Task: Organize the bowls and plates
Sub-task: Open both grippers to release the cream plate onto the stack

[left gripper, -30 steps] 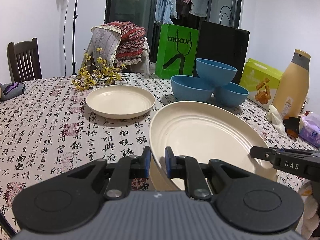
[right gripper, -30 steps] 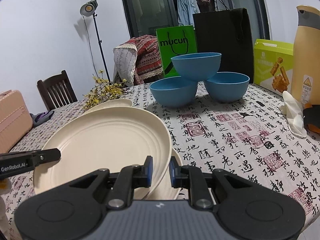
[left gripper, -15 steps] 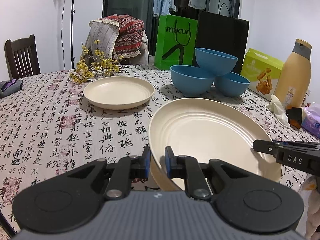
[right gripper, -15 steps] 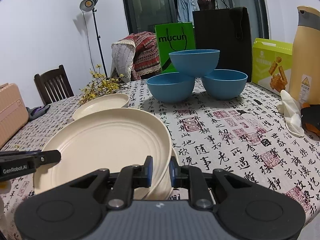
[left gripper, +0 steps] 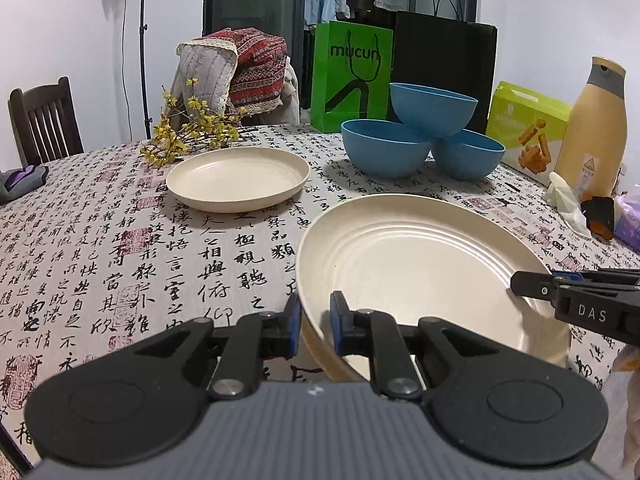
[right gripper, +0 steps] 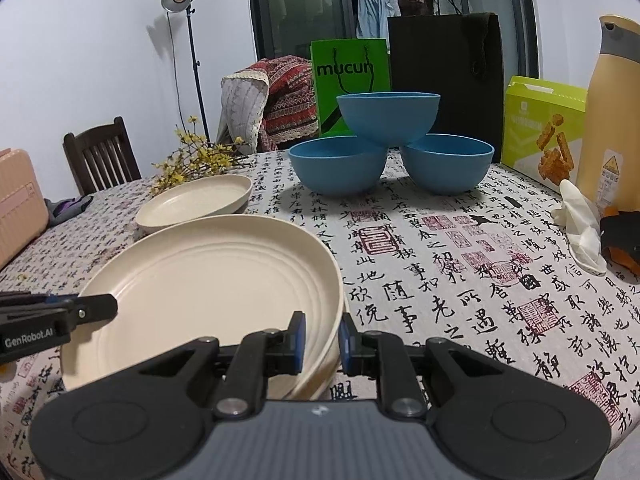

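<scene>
**Both grippers clamp one large cream plate from opposite rims**

The left gripper (left gripper: 312,322) has its fingers (left gripper: 291,322) nearly closed on the left rim of the large cream plate (left gripper: 412,264), one blue pad outside the rim and one inside. The right gripper (right gripper: 322,336) pinches the opposite rim the same way, its fingers (right gripper: 298,336) almost together with only the plate edge between them. In the right wrist view a second rim shows directly under the held plate, so it sits on or just above another plate; I cannot tell which.

The plate lies near the front edge of the worktop (left gripper: 120,240), which is covered in a calligraphy-print cloth. Further in, toward the left, sits a smaller cream plate (left gripper: 238,178), with a sprig of yellow flowers (left gripper: 192,136) just behind it. Toward the back edge, three blue bowls (left gripper: 424,136) form a small pyramid, one resting on the rims of the other two. A green bag (left gripper: 352,76) stands behind them, a tan bottle (left gripper: 592,128) at the right edge.
</scene>
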